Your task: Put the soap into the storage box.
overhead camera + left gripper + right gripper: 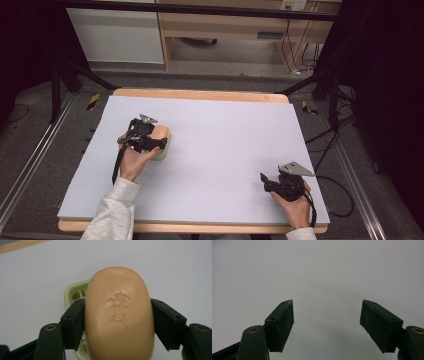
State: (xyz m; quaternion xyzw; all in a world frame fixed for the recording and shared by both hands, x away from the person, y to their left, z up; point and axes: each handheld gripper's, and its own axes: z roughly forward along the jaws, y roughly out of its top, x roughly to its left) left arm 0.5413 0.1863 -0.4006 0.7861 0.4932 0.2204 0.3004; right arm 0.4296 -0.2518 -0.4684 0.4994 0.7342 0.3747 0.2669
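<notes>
Landmark: soap dish (pixel 75 291), pale green, slotted floor, sitting on the grey sheet (pixel 220 145) covering the wooden table (pixel 200 94).

Nearest the person, well to the right of the dish and toward the near edge of the sheet: right gripper (pixel 263 179), held in the right hand (pixel 295 202). Jaws stand wide apart in the right gripper view, nothing between them, bare grey sheet beyond. Grey three-cornered plate on top; cable trails back past the wrist.

Farther out, directly over the dish: left gripper (pixel 117 325), held in the left hand (pixel 132 160), light grey sleeve (pixel 112 212) behind it. Jaws clamped on a soap bar (pixel 119 315), one pad on each long side. Bar is peach-tan, oval, with an embossed mark on its upper face. It covers most of the dish; a corner of the dish rim shows beyond the left pad and a bit of the rim below it. Cannot tell whether the bar touches the dish or is held just above it.

Past the dish: far wooden edge of the table, then floor, a frame rail and cabinets.
</notes>
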